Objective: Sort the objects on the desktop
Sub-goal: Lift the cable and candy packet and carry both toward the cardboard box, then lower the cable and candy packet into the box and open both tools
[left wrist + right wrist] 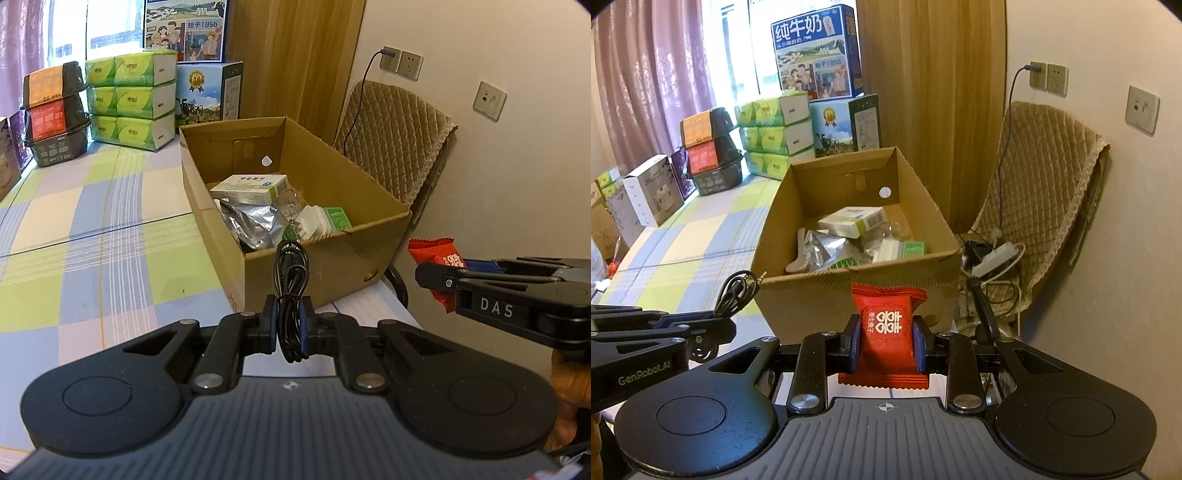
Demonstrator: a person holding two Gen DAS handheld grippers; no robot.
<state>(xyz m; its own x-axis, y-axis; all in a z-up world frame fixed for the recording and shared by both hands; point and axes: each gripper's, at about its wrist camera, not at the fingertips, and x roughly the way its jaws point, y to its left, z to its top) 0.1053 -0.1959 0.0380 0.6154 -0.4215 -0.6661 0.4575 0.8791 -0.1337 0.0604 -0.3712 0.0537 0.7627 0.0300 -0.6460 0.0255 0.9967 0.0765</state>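
Now, with your left gripper clamping the coiled black cable and your right gripper the red foil sweet packet, clear the open brown cardboard box's near rim before releasing.

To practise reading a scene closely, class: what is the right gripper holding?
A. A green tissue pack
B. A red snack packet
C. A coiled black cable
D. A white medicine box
B: in the right wrist view the right gripper is clamped on the red snack packet, while the coiled black cable sits in the left gripper.
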